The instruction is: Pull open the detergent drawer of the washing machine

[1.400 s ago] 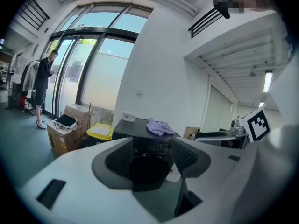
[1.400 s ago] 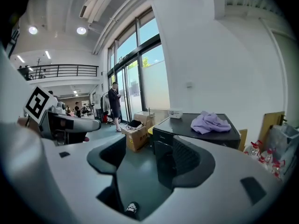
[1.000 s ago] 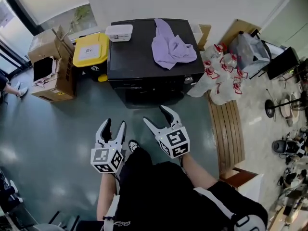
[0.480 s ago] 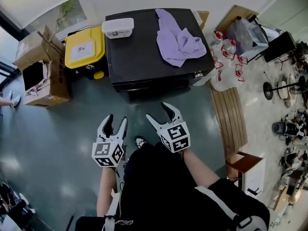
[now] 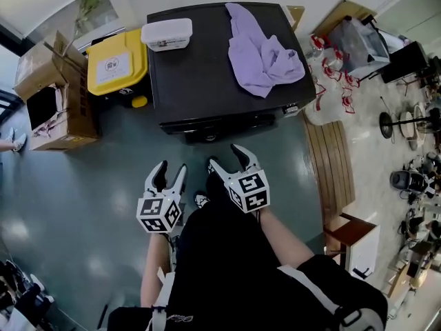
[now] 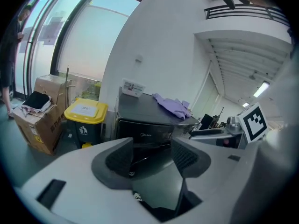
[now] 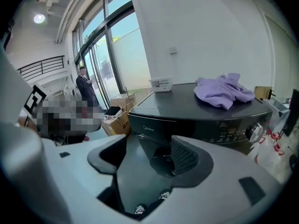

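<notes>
Progress: nothing done yet, by my reading. Left gripper (image 5: 170, 171) has its jaws apart with nothing between them. Right gripper (image 5: 227, 158) is the same, spread and empty. Both are held low in front of the person, on the near side of the grey floor, well apart from the machine. Everything is left to do: the approach, the grip on the drawer front, the pull.

Surroundings, left to right: open brown cardboard box (image 5: 52, 98), then a bin with a yellow lid (image 5: 114, 64) just beside the black front-loading washing machine (image 5: 207, 81). A white plastic tub (image 5: 167, 33) sits on its top at the back left corner, and a crumpled lilac cloth (image 5: 265, 50) lies to the right.

Detergent drawer (image 7: 149, 126): top left of the front face, a glossy black panel with a small pale logo. It looks flush with the fascia, so shut. The round control dial (image 7: 254, 130) is at the far right of the same strip. No handle recess can be made out from here.
</notes>
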The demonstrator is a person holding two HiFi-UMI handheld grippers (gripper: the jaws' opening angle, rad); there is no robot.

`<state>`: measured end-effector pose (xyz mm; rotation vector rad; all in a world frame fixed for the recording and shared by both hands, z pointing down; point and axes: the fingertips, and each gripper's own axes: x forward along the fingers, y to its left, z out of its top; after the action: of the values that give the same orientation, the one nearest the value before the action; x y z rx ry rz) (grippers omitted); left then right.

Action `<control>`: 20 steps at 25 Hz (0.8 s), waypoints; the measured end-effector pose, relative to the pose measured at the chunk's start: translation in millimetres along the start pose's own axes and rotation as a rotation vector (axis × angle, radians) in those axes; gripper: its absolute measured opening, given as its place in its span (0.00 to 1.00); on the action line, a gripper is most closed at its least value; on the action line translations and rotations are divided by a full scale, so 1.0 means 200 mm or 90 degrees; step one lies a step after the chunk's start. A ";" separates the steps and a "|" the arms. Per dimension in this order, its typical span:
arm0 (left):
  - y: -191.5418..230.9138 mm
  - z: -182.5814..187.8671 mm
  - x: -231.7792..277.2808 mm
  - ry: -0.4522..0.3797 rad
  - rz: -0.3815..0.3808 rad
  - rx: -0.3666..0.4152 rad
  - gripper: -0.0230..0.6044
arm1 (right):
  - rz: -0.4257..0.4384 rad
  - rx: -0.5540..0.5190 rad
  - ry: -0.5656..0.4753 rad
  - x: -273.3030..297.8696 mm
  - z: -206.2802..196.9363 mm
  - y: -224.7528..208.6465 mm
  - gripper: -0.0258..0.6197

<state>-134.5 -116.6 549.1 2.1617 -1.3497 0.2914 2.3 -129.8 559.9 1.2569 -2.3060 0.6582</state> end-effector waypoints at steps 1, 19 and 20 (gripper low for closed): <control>0.01 0.00 0.03 0.004 0.002 -0.001 0.44 | 0.003 0.002 0.005 0.03 0.00 -0.01 0.52; 0.29 -0.03 0.43 0.078 0.040 -0.003 0.44 | 0.021 0.021 0.080 0.46 -0.02 -0.24 0.51; 0.31 -0.03 0.44 0.081 0.043 -0.001 0.44 | 0.021 0.023 0.083 0.47 -0.03 -0.24 0.51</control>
<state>-146.8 -199.4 615.8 2.0630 -1.3518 0.4458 -2.5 -210.8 627.9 1.1583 -2.2218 0.7739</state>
